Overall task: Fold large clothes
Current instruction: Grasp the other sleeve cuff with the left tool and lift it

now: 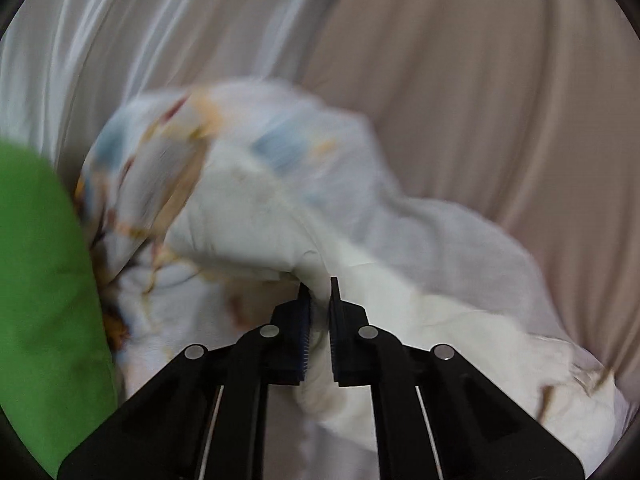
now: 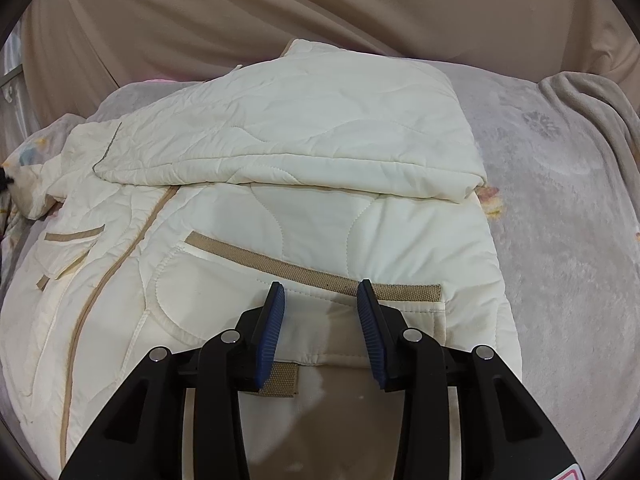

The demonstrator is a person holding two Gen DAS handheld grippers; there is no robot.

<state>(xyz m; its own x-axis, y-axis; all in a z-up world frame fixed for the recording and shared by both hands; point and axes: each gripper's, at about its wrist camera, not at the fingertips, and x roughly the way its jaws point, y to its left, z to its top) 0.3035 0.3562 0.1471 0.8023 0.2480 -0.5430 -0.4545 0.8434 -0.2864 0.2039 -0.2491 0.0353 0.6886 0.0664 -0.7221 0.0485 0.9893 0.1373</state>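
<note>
The jacket (image 2: 280,208) lies on the blanket (image 2: 560,240), one sleeve (image 2: 288,140) folded across its upper part; the curtain (image 2: 240,12) hangs behind; the right gripper (image 2: 320,300) sits above the jacket's near pocket (image 2: 312,272).

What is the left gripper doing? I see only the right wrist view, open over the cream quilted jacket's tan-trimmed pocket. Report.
Observer: The left gripper is closed on a fold of cream fabric, apparently part of the cream quilted jacket.
Operator: Say what lies beside that fold.
Observer: A bright green cloth fills the left edge of the left wrist view, next to blurred patterned fabric with blue, orange and red marks.
Operator: Say what is behind.
Observer: A white pleated curtain hangs at the upper left.
</note>
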